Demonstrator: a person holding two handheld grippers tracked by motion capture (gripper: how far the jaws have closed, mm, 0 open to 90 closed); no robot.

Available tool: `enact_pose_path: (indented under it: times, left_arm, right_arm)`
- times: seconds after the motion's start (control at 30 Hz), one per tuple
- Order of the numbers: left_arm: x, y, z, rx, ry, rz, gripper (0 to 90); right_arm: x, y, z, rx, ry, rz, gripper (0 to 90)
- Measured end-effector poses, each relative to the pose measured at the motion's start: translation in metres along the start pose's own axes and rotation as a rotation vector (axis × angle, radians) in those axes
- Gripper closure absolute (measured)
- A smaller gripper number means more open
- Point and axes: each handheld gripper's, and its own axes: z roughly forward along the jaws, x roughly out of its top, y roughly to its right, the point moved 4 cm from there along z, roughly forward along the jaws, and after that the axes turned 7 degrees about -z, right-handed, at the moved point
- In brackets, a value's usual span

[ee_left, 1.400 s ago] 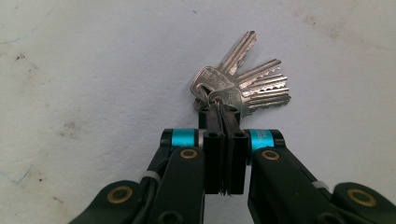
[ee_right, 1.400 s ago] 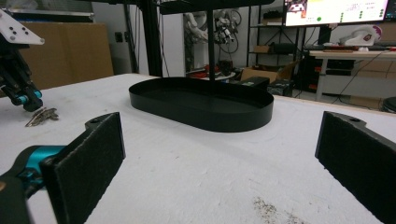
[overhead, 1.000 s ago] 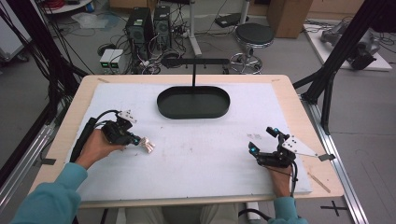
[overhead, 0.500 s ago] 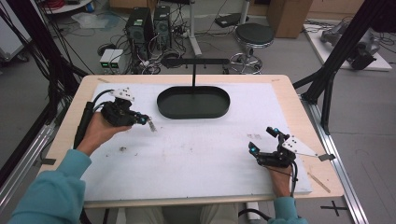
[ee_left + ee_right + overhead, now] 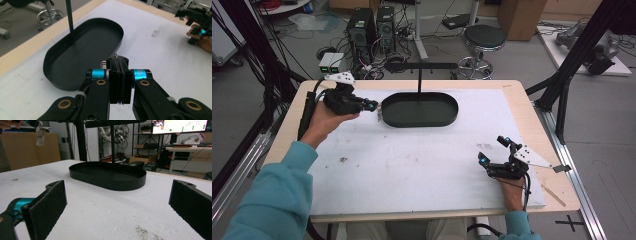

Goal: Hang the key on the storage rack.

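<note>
1. Left gripper: black body, teal collars behind the jaws, brass-ringed screws, grey three-cornered plate on top, black cable.
2. Right gripper: black, teal collars, grey plate, black cable; rough black pads.
3. Teal long sleeves.

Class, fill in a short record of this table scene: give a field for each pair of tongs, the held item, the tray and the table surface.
left tongs: shut on a small metal item, raised beside the tray's end
small metal item: hangs from the jaws, kind unclear
right tongs: open, low over the white mat
black tray: oval, a thin post rising from it
white mat: slightly soiled
</note>
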Motion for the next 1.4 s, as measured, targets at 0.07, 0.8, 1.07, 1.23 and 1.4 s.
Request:
enact_pose_path:
  times: [0.07, 0.8, 1.07, 1.23, 1.4]
  left_arm:
    - [0.007, -0.003, 0.002, -0.002, 0.004, 0.001, 88.5]
    - [0.071, -0.029, 0.032, 0.066, 0.013, -0.006, 88.4]
    - [0.081, -0.035, 0.042, 0.106, 0.007, -0.019, 88.4]
    - [0.078, -0.040, 0.050, 0.145, -0.013, -0.028, 88.4]
    - [0.077, -0.044, 0.055, 0.179, -0.029, -0.028, 88.4]
  right_arm:
    - [0.000, 0.000, 0.000, -0.001, 0.000, 0.000, 0.6]
    - [0.000, 0.000, 0.000, 0.000, 0.000, 0.000, 0.6]
    - [0.000, 0.001, 0.000, -0.002, 0.005, -0.004, 0.6]
    - [0.000, 0.000, 0.000, -0.001, 0.001, 0.001, 0.6]
    - [0.000, 0.001, 0.000, -0.001, 0.006, -0.001, 0.6]
